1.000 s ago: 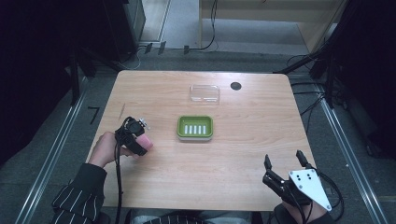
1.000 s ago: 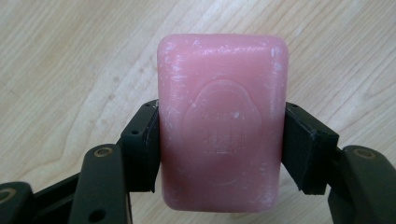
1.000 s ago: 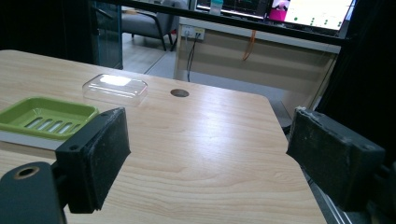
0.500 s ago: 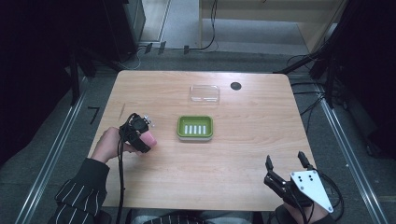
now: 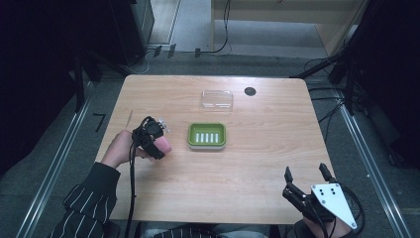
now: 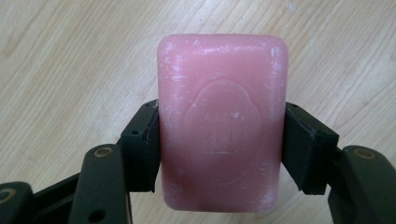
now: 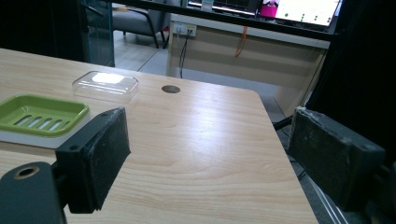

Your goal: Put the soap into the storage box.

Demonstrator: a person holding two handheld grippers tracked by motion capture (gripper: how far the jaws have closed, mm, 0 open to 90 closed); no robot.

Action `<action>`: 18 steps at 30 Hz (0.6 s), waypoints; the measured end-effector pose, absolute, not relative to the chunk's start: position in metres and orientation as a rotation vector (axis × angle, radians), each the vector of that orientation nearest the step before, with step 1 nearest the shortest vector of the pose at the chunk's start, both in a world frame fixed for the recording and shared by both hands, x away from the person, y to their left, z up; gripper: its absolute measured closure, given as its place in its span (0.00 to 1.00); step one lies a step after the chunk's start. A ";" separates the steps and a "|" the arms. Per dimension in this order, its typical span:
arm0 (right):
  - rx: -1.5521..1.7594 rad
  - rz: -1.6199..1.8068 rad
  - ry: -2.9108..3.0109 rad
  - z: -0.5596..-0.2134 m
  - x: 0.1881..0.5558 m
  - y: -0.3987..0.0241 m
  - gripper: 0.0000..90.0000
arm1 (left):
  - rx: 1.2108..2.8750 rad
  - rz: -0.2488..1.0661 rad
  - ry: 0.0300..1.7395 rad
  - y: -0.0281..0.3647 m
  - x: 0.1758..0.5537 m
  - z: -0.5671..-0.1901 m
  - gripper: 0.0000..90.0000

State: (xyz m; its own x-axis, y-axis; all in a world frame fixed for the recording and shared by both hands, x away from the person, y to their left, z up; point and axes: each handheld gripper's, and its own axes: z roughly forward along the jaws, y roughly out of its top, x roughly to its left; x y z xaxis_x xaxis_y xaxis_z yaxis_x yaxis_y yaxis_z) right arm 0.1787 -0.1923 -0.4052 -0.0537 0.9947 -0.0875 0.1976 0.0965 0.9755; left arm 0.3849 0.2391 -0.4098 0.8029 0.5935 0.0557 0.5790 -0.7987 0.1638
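A pink bar of soap (image 6: pixel 222 126) with a stamped crest is clamped between the two black jaws of my left gripper (image 6: pixel 219 149), which is shut on it above the wooden table. In the high view the left gripper (image 5: pixel 157 143) holds the soap (image 5: pixel 164 145) at the table's left, just left of the green soap dish (image 5: pixel 206 135). My right gripper (image 5: pixel 306 174) rests at the table's front right corner, open, with nothing between its pads (image 7: pixel 98 156). From the right gripper view the green dish (image 7: pixel 39 114) lies at the far left.
A clear plastic lid (image 5: pixel 217 98) lies behind the dish, also seen as the lid (image 7: pixel 105 84) in the right gripper view. A round cable hole (image 5: pixel 250 91) sits near the table's far edge. Bare wood (image 5: pixel 257 163) spans the middle and right.
The left hand has carried the soap a little to the right, closer to the green dish. The right gripper has stayed put.
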 end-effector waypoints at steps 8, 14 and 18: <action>1.276 1.059 1.421 -0.405 0.175 -0.196 0.14 | 2.863 0.155 0.867 0.226 0.391 -0.407 0.42; 1.281 1.048 1.419 -0.406 0.174 -0.197 0.14 | 2.876 0.159 0.817 0.218 0.395 -0.404 0.42; 1.289 1.046 1.414 -0.406 0.173 -0.198 0.14 | 2.878 0.155 0.793 0.214 0.397 -0.403 0.42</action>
